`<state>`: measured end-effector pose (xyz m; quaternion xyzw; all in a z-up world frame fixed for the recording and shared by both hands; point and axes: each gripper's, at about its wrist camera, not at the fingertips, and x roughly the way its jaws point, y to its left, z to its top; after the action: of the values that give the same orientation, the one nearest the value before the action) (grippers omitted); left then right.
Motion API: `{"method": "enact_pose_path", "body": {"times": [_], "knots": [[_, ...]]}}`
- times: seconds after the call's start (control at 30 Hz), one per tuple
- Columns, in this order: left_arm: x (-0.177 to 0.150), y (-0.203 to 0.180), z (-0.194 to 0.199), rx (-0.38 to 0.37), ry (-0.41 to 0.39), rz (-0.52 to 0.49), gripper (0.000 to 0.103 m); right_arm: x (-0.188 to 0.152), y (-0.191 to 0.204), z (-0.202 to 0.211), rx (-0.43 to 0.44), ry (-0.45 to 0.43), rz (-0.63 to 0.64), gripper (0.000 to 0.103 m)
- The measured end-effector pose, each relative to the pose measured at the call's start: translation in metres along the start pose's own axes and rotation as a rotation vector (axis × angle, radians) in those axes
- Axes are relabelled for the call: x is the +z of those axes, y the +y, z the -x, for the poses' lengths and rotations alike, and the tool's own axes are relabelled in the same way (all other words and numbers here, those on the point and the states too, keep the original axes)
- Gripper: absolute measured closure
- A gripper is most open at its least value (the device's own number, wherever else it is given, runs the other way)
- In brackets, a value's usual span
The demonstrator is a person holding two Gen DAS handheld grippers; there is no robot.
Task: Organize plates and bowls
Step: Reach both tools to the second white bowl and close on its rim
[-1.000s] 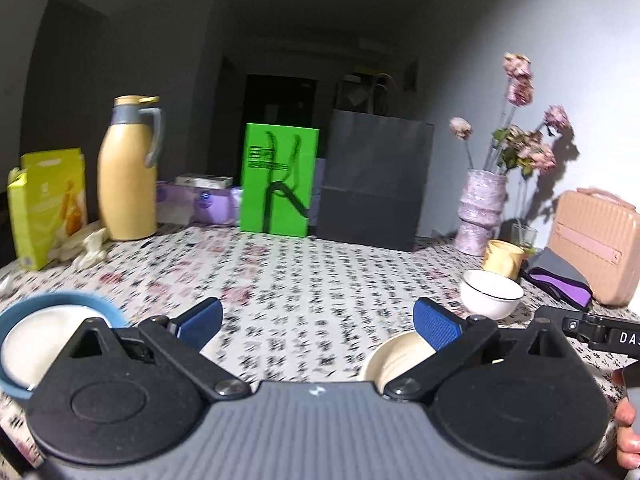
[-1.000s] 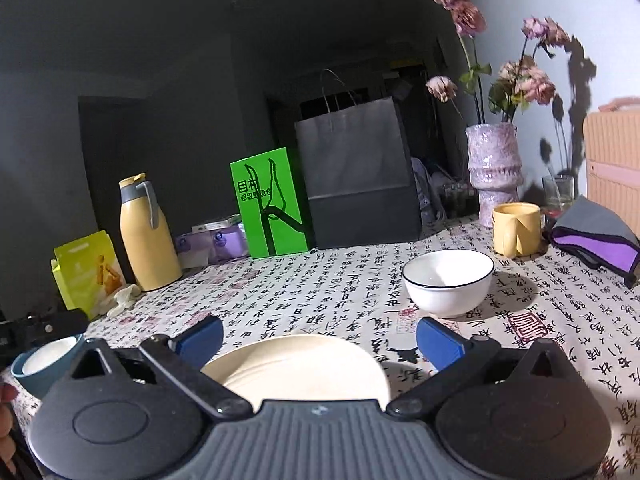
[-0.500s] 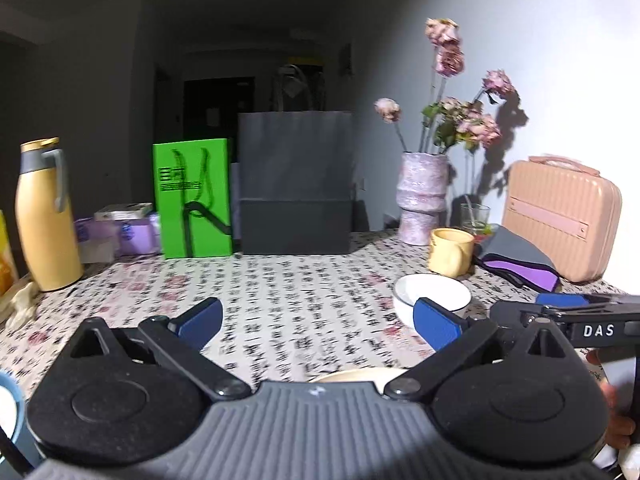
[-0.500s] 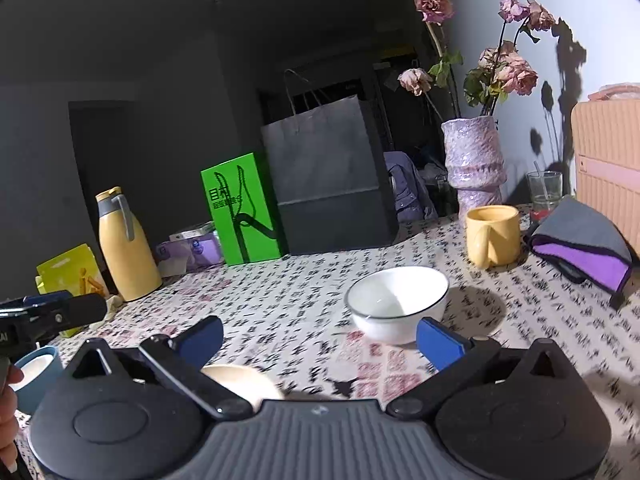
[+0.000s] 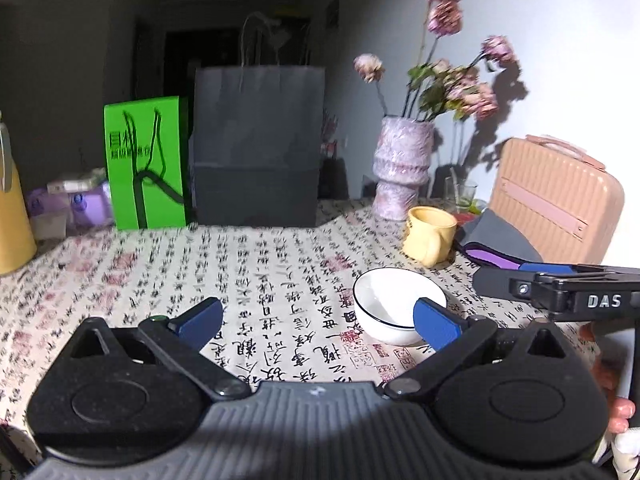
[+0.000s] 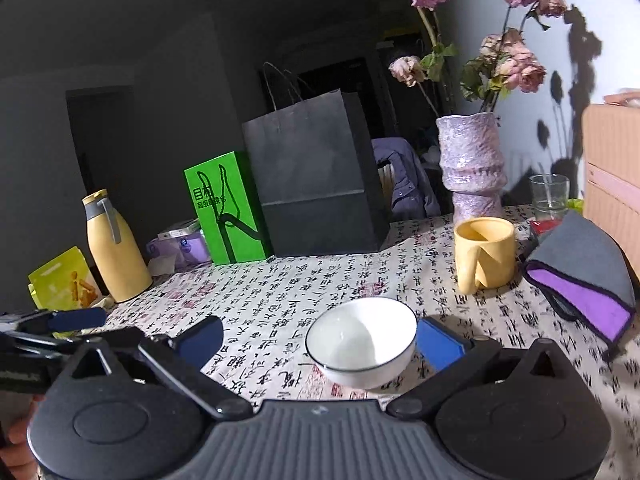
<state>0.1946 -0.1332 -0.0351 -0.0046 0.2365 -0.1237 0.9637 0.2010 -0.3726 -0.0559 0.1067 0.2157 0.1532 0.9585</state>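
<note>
Right tool [image 6: 320, 338]: fingers spread wide, gripping nothing, held low over the worktop [image 6: 280, 292], which is covered by a cloth printed with black characters. The white bowl [image 6: 362, 340], dark-rimmed and upright, stands on the cloth between the two blue pads, close to the right-hand pad [image 6: 440, 344]; whether pad and bowl touch cannot be told. Left tool [image 5: 318, 322]: likewise wide open and empty, set to the left of the bowl; in its view the bowl sits behind the right-hand pad [image 5: 436, 322]. A yellow mug [image 6: 484, 254] stands beyond the bowl, apart from it, with a grey and purple cloth [image 6: 584, 272] to its right. At the rear of the worktop: a purple vase [image 6: 472, 168] of dried flowers, a black paper bag [image 6: 316, 176], a green box [image 6: 226, 208] and a yellow flask [image 6: 114, 248]. A pink case [image 5: 556, 200] stands at the right edge.
</note>
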Motion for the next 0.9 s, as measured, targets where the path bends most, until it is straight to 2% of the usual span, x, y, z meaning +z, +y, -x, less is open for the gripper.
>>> {"method": "enact_pose_path", "body": {"times": [0.33,0.6,0.73,0.9], "knots": [[0.025,0.005,-0.059,0.061,0.142,0.115,0.0,0.037,-0.005,-0.054,-0.063,0.157,0.092,0.0],[0.036,0.004,-0.107,0.072,0.248,0.165,0.0,0.049,-0.035,-0.111,-0.141,0.298,0.04,0.003],[0.038,0.005,-0.13,0.072,0.306,0.208,0.0,0.045,-0.05,-0.133,-0.14,0.343,0.0,0.007],[0.032,0.004,-0.155,0.073,0.367,0.234,0.0,0.031,-0.063,-0.148,-0.125,0.379,-0.024,0.02]]}}
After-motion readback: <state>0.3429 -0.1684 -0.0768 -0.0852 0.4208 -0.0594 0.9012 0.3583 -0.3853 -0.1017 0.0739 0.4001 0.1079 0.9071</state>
